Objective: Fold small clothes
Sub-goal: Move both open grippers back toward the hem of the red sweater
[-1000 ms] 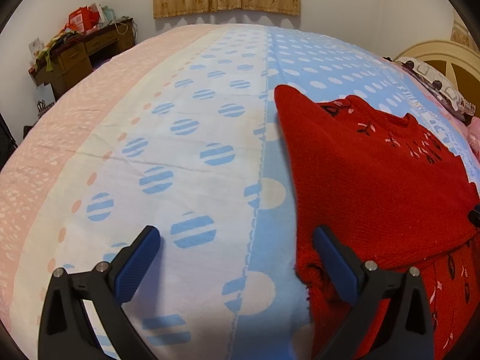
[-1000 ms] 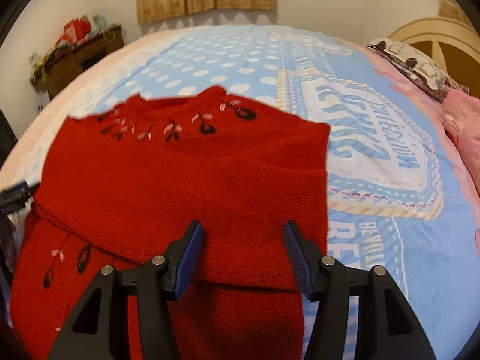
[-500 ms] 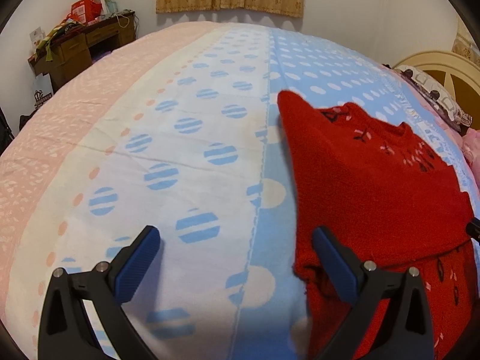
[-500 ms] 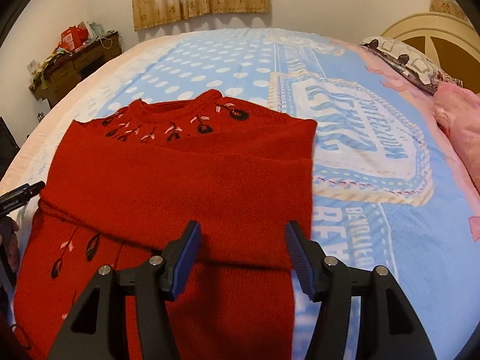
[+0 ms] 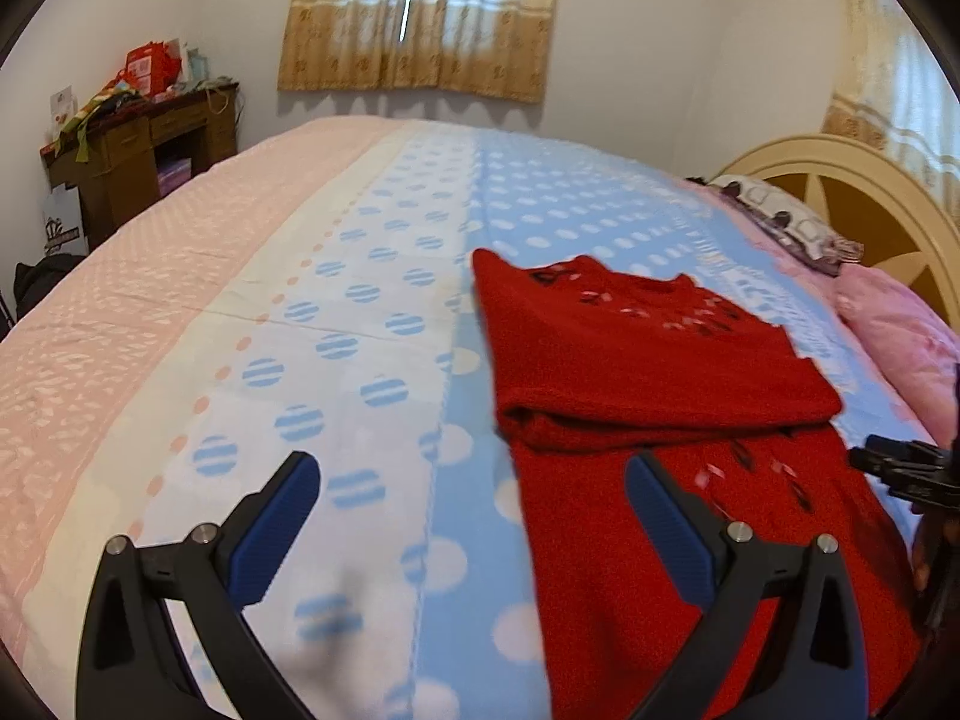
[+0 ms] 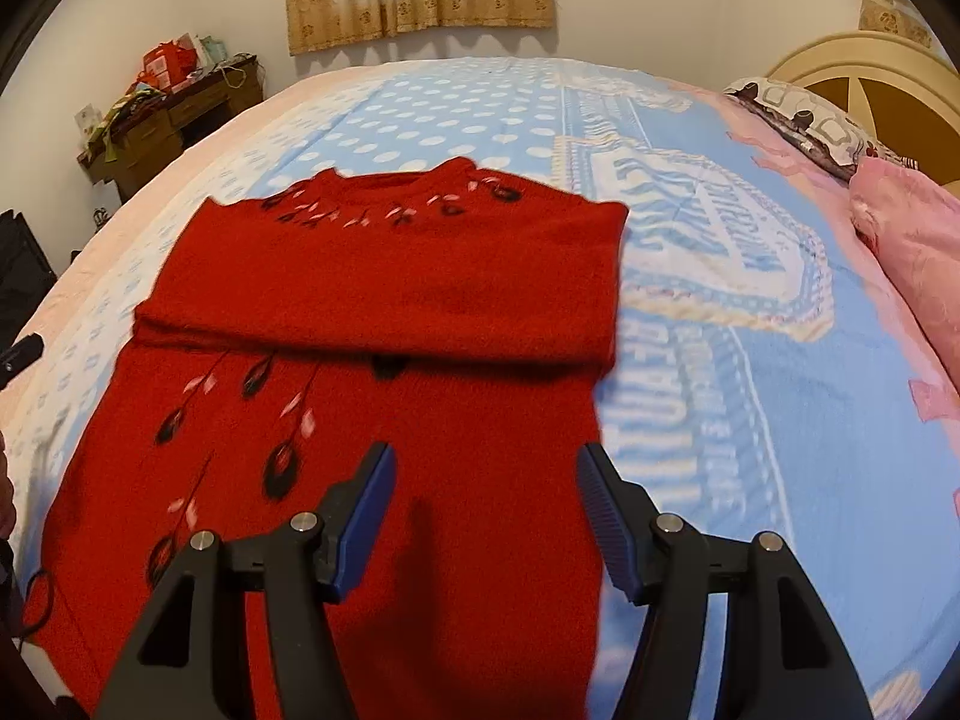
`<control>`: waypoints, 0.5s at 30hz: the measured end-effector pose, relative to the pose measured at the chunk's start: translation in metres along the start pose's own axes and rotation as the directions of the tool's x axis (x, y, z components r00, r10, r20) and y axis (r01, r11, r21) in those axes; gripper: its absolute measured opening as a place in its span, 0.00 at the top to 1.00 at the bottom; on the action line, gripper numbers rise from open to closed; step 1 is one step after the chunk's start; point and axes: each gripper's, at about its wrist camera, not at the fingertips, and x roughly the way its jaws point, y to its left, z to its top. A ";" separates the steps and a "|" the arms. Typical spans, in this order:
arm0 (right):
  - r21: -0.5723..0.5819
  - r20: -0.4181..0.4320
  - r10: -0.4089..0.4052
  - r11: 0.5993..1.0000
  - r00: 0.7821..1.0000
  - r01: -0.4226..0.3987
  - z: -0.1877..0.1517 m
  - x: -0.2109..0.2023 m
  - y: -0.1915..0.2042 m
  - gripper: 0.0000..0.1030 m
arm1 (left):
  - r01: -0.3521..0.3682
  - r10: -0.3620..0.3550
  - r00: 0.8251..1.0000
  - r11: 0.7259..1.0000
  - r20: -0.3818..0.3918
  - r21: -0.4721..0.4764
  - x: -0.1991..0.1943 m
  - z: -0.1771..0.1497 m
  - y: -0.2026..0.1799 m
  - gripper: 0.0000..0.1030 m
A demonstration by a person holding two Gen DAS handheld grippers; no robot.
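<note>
sweater: red knit sweater (image 6: 384, 276) flat on the bed, sleeves folded across the chest as a band, neckline at the far end; near hem cut off by the frame bottom in both views
pattern: black and pink leaf embroidery (image 6: 282, 420) blurred, shapes hard to read; part of it hidden under the folded band
right gripper: right gripper (image 6: 485, 513) over the lower body of the sweater, jaws apart at medium width, nothing between the pads; cannot tell if fingertips touch the knit
left gripper: left gripper (image 5: 471, 531) jaws wide, nothing held; left finger over the blanket, right finger over the sweater's left edge
blanket: blue, white and pink dotted blanket (image 5: 336, 360) under the sweater; printed lettering at right smeared, unreadable
pillows: pink pillow (image 6: 912, 228) far right, cut off by the lens edge
desk: cluttered wooden desk (image 5: 144, 156) far left, items on top too small to tell
headboard: cream headboard (image 6: 870, 72) far right, partly out of frame
</note>
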 end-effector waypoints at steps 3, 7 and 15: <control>-0.009 0.004 0.006 1.000 1.000 -0.006 -0.014 -0.010 0.006 0.38 | 0.019 -0.019 0.999 1.000 0.032 0.015 -0.023 -0.006 -0.001 0.00; -0.012 0.009 0.018 1.000 1.000 -0.018 -0.031 -0.024 0.010 0.38 | 0.024 -0.027 0.998 0.999 0.057 0.040 -0.047 -0.017 -0.001 0.00; -0.024 0.020 0.013 1.000 1.000 -0.013 -0.055 -0.043 0.017 0.38 | 0.037 -0.044 0.995 0.996 0.086 0.087 -0.085 -0.040 -0.006 0.00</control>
